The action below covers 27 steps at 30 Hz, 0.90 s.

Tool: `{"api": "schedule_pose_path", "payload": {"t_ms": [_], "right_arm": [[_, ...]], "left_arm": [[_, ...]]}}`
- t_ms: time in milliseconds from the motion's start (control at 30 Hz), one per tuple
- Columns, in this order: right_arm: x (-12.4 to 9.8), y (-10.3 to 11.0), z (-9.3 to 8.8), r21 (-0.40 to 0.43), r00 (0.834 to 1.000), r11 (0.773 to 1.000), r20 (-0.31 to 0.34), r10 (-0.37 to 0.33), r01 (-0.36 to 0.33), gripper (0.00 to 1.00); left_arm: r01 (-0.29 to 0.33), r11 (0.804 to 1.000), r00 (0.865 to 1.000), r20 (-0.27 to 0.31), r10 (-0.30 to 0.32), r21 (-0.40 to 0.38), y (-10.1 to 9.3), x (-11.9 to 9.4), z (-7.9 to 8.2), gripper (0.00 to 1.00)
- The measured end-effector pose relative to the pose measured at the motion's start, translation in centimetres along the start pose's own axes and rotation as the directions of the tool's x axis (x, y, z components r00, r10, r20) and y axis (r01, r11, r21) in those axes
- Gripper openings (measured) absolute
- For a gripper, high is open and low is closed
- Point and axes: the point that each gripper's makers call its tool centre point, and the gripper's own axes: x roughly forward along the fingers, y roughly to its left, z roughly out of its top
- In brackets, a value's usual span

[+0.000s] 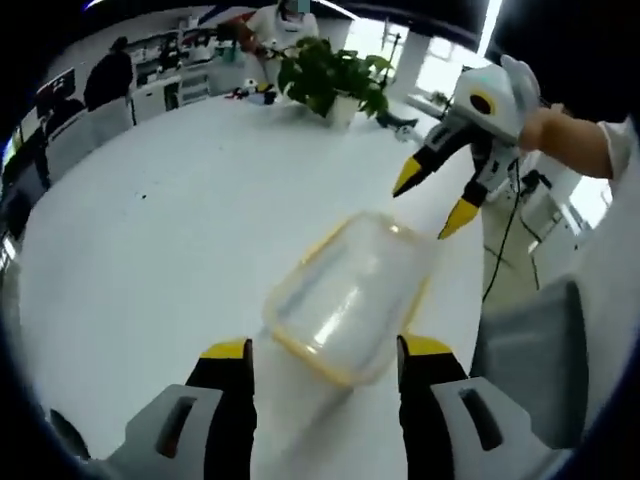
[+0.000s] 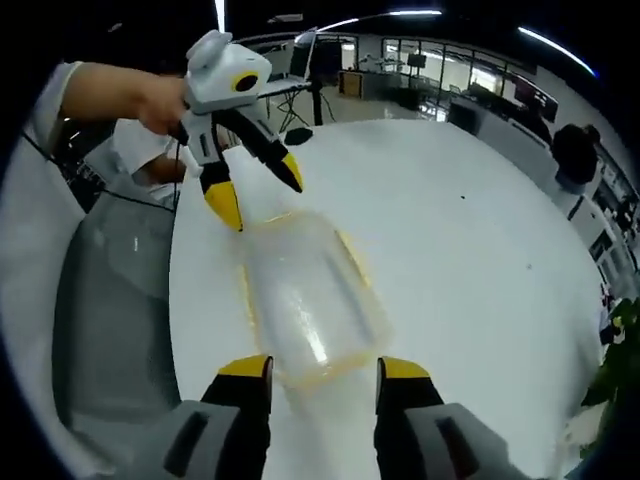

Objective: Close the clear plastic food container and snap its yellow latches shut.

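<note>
The clear plastic food container (image 1: 345,295) with its yellow-edged lid is lying on the white bench (image 1: 150,230), and everything else is placed around it here. In the left gripper view, the left tool (image 1: 325,352) is sitting released at the container's near end, its yellow-tipped jaws spread wide to either side of that end and not gripping it. The right tool (image 1: 432,205) is hovering just beyond the container's far corner, jaws parted, held by a person's hand (image 1: 545,128). A potted plant (image 1: 335,78) is standing well beyond the container, at the bench's far edge.

In the right gripper view, the container (image 2: 310,305) is lying just ahead of the right tool (image 2: 322,368), whose jaws are gaping around its near end. The left tool (image 2: 258,192) is poised at the opposite end, released.
</note>
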Motion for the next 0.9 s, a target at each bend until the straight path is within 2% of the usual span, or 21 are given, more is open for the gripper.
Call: {"api": "schedule_pose_path", "payload": {"t_ms": [167,267,333,400,500,633,767,900], "right_arm": [[-0.2,0.2,1.3,-0.018,0.999,1.0,0.05,0.022,-0.021,0.36],[-0.3,0.1,2.1,-0.062,0.997,0.998,0.077,0.026,-0.021,0.33],[-0.3,0.2,2.6,-0.061,0.995,0.998,0.094,0.038,-0.033,0.33],[-0.2,0.5,3.1,-0.051,0.991,0.997,0.12,0.062,-0.056,0.33],[-0.1,0.6,3.5,-0.079,0.988,0.995,0.134,0.076,-0.065,0.31],[0.5,0.6,4.2,-0.112,0.987,0.992,0.139,0.076,-0.061,0.26],[1.2,0.5,4.8,-0.105,0.987,0.992,0.139,0.081,-0.066,0.22],[2.1,0.5,5.4,-0.136,0.987,0.988,0.134,0.084,-0.065,0.15]], "left_arm": [[0.02,0.989,0.998,0.052,-0.028,0.148,-0.6,-0.2,1.9,0.5],[0.104,0.969,0.989,0.083,-0.126,0.224,-2.5,0.0,3.1,0.47],[0.135,0.958,0.985,0.07,-0.157,0.251,-3.3,0.3,3.1,0.45],[0.13,0.941,0.986,0.062,-0.157,0.314,-3.4,0.7,3.3,0.43],[0.126,0.936,0.987,0.056,-0.152,0.328,-3.2,1.2,3.5,0.37],[0.125,0.918,0.983,0.079,-0.167,0.376,-3.4,1.7,4.3,0.28],[0.139,0.917,0.981,0.075,-0.18,0.373,-3.6,2.5,4.4,0.23],[0.149,0.911,0.981,0.059,-0.186,0.385,-4.0,3.3,4.1,0.2]]}}
